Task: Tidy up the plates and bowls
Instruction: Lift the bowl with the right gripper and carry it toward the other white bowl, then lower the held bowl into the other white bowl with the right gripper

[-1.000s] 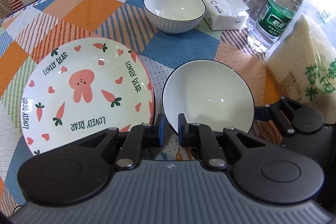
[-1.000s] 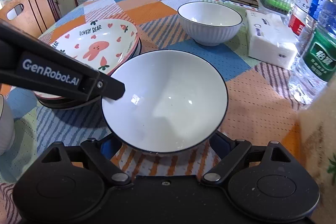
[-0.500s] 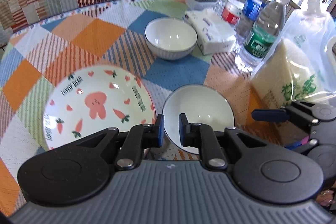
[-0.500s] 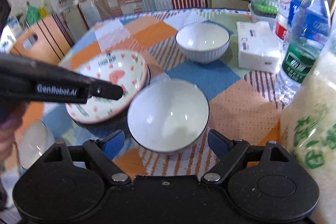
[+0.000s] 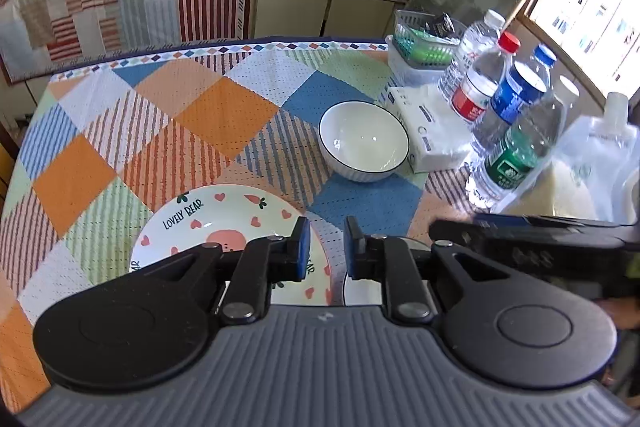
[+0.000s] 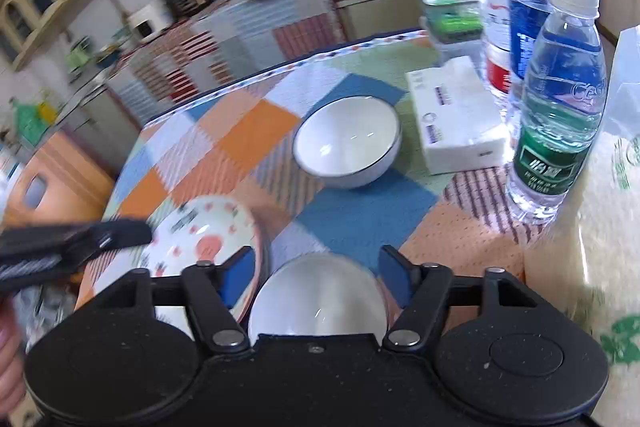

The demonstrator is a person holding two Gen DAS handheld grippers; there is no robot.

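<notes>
Both grippers have lifted away from the near bowl [image 6: 320, 295] beside the bear plate [image 5: 208, 223], left gripper [image 5: 325, 247] narrowly parted and empty, right gripper [image 6: 316, 275] closing on nothing, so the far bowl [image 5: 363, 141] looks next

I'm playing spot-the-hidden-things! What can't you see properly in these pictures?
- Near bowl: right wrist view, lower half behind the right gripper; left wrist view shows only a sliver.
- Bunny plate: left wrist view, lower part behind the left gripper; blurred in right wrist view.
- Counter jars: too small and blurred to read.
</notes>
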